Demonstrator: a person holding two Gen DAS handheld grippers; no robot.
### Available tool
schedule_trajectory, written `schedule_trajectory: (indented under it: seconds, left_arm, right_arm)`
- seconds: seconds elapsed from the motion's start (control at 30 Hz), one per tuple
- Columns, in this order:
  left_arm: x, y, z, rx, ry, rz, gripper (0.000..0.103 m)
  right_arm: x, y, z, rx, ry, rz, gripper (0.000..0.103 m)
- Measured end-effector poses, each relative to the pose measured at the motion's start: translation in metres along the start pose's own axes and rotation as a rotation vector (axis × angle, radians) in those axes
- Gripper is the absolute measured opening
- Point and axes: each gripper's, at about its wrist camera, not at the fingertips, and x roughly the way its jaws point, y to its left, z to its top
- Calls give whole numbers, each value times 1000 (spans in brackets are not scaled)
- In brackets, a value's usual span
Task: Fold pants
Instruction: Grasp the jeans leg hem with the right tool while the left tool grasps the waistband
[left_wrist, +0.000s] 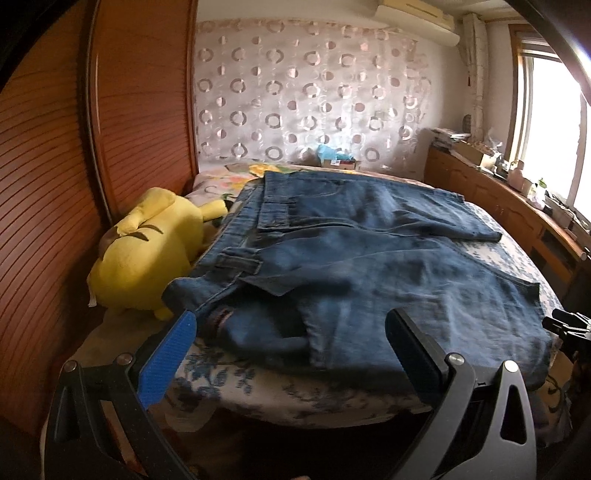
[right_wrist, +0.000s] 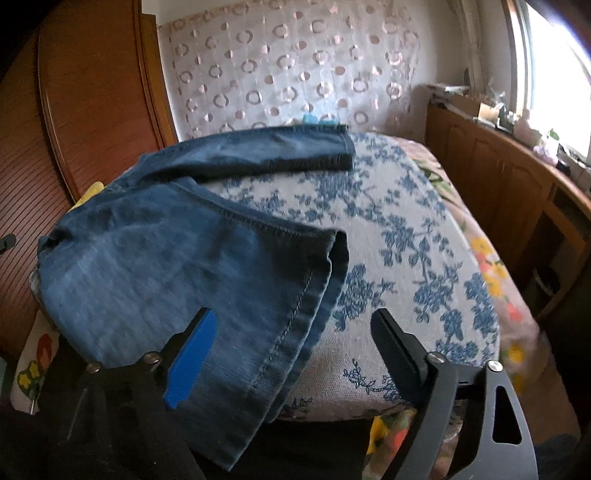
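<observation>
Lying spread across the bed (right_wrist: 424, 236), the jeans (left_wrist: 369, 266) look heavy, soft and floppy. Left claw (left_wrist: 288, 354) gapes empty by the waistband (left_wrist: 236, 258); right claw (right_wrist: 291, 354) gapes around a leg hem (right_wrist: 295, 314) (pads not pressing). Best grips: waistband and hem.

home bedroom, bed (right_wrist: 424, 229), wardrobe (left_wrist: 140, 92), plush toy (left_wrist: 147, 251)

Blue denim pants (left_wrist: 369, 258) spread flat across floral bedspread (right_wrist: 406, 240)

Blown-out daylight from right-hand window (left_wrist: 554, 122); dim foreground; fisheye-bent edges
</observation>
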Motion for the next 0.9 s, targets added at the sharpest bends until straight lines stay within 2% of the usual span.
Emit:
schedule_trajectory:
  seconds: [0.2, 0.37, 0.6, 0.73, 0.8, 0.9]
  left_arm:
    - [11, 31, -5, -53, 8, 39, 99]
    - [33, 60, -12, -110, 56, 62, 82]
    - [66, 82, -16, -145, 119, 101, 79]
    - [78, 87, -14, -168, 135, 83, 77]
    - [83, 88, -12, -175, 139, 67, 72]
    - [89, 85, -11, -177, 146, 65, 57]
  right_arm:
    - [-12, 6, -5, -13, 4, 13, 75]
    - [-18, 9, -5, -33, 7, 7, 74]
    - [-26, 14, -11, -51, 10, -7, 74]
    - [-25, 15, -9, -59, 10, -10, 68]
    - [-25, 16, -10, -65, 9, -7, 66]
    - [-22, 17, -9, -69, 7, -8, 60]
